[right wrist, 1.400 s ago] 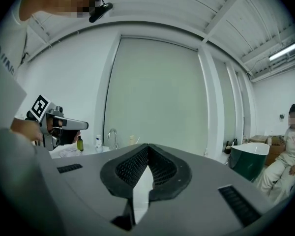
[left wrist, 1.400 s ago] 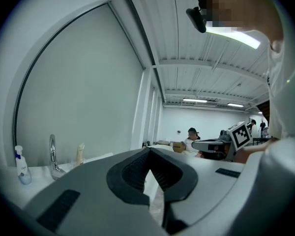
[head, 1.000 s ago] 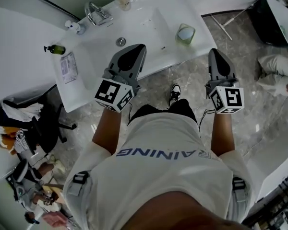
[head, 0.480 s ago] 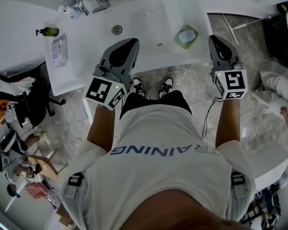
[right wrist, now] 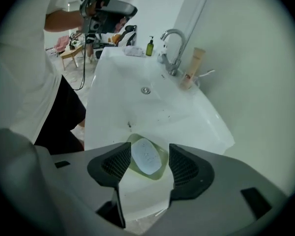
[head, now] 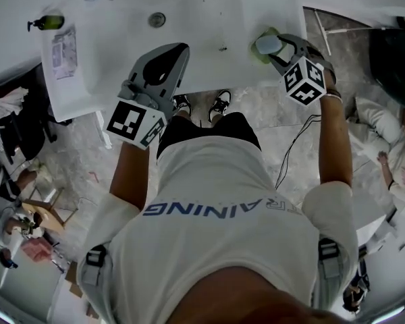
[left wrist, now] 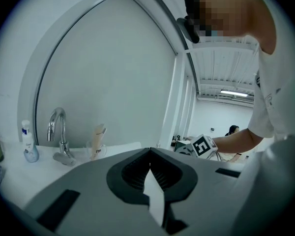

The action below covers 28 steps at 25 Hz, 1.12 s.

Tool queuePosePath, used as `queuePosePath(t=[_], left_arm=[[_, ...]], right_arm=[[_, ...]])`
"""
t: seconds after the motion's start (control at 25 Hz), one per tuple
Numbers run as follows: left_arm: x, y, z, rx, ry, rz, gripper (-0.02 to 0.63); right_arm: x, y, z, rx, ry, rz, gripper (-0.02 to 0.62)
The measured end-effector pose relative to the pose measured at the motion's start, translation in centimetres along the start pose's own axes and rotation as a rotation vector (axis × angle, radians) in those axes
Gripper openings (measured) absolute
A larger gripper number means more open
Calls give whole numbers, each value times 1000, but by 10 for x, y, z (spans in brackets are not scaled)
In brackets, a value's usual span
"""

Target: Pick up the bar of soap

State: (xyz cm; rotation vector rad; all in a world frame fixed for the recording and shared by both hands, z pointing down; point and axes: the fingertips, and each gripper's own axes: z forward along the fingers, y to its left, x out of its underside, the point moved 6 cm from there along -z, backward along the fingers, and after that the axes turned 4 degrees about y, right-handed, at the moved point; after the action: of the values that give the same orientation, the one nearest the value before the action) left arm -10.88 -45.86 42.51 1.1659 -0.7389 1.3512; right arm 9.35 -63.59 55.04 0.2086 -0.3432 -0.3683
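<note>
The person's white shirt [head: 223, 208] fills the near foreground; its print reads "RAINING", with an earlier letter hard to make out. The left hand-held gripper [left wrist: 150, 156] is clenched on nothing above the sink's front edge. The right hand-held gripper [right wrist: 147, 165] has just been opening. Now released, it frames the bar of soap [right wrist: 146, 156] without pressing on it. The soap lies in a green soap dish [right wrist: 162, 157], whose near rim the jaws hide. The dish sits on the white tabletop [head: 209, 66] beside the basin [head: 196, 19]. Grey marble floor [head: 256, 106] lies below. Farther back are a tap [right wrist: 173, 45], a green bottle [head: 46, 23] and a packet [head: 64, 46] with unreadable print.
</note>
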Motion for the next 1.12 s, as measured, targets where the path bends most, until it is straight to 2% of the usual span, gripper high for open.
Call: queuePosePath(t=[0.2,0.56,0.84,1.0,1.12], left_arm=[[13,7,-2,-21,18,-28,8],[24,15,-6,-63,33,-47,7],[29,18,-9,-77,39,-54,8],[30,16,-11,-73,37,-50,7],[25,16,-13,-66,30,-44,8]], right_arm=[[12,1,40,-149,100,-84,286],[22,1,80,-304,225,-185,295],[26,1,95,-345,276,-208,295],[23,3,90,-326,228,-179,285],[17,1,76,-273,152,-90,281]])
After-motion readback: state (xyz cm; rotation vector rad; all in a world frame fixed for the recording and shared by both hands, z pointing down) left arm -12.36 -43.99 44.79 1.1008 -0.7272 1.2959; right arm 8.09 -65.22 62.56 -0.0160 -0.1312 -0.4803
